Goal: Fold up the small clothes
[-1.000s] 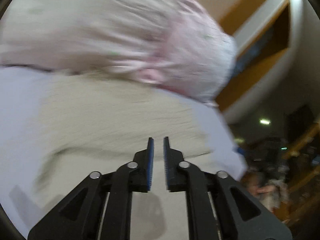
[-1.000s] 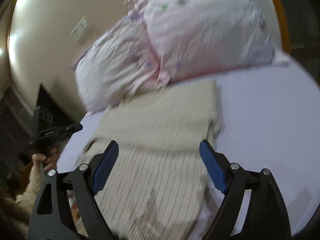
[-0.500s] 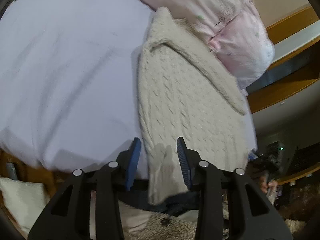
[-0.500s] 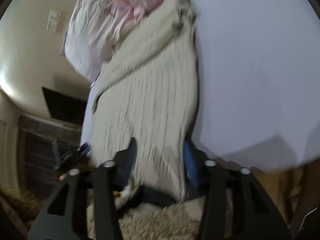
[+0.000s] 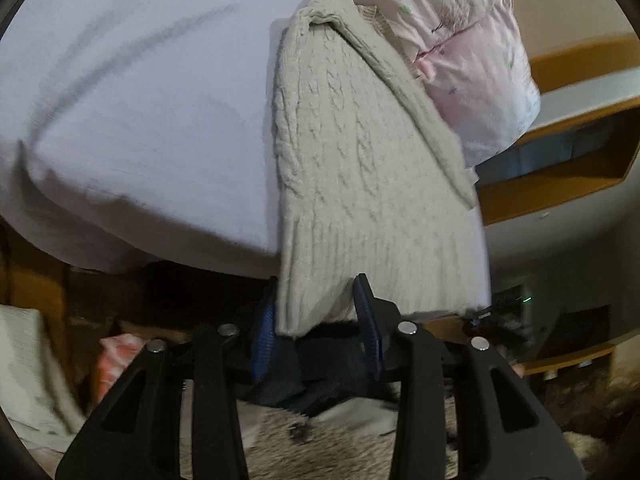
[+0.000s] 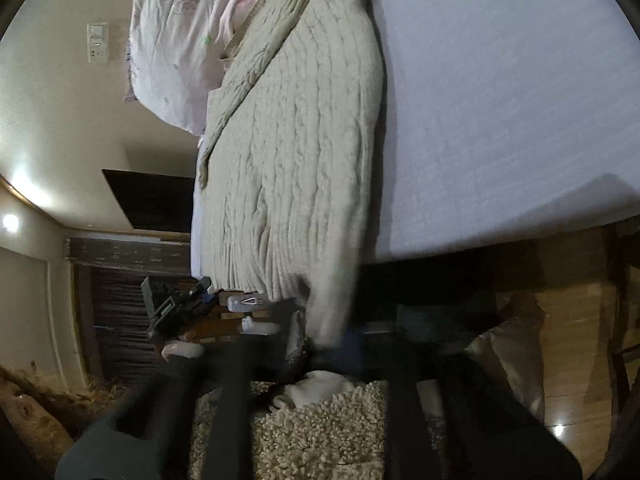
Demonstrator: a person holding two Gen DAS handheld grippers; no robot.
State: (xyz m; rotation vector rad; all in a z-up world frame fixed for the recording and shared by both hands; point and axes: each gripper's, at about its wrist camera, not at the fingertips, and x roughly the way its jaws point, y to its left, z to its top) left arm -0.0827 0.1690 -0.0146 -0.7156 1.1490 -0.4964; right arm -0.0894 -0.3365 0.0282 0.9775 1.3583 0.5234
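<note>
A cream cable-knit sweater lies along the edge of a bed with a pale lilac sheet, its ribbed hem hanging over the edge. My left gripper has its blue-padded jaws apart, one on each side of the hem's corner. In the right wrist view the same sweater hangs off the bed edge. My right gripper is motion-blurred, with the hem's other corner between its fingers. Whether it grips is unclear.
A pink floral pillow lies against the sweater's far end; it also shows in the right wrist view. Below the bed are a shaggy cream rug, wooden floor and a cushion. A wooden shelf is on the wall.
Both grippers have pulled back from above the bed to its edge and dropped to the sweater's hanging hem. The left jaws widened; the right jaws narrowed around the hem.
</note>
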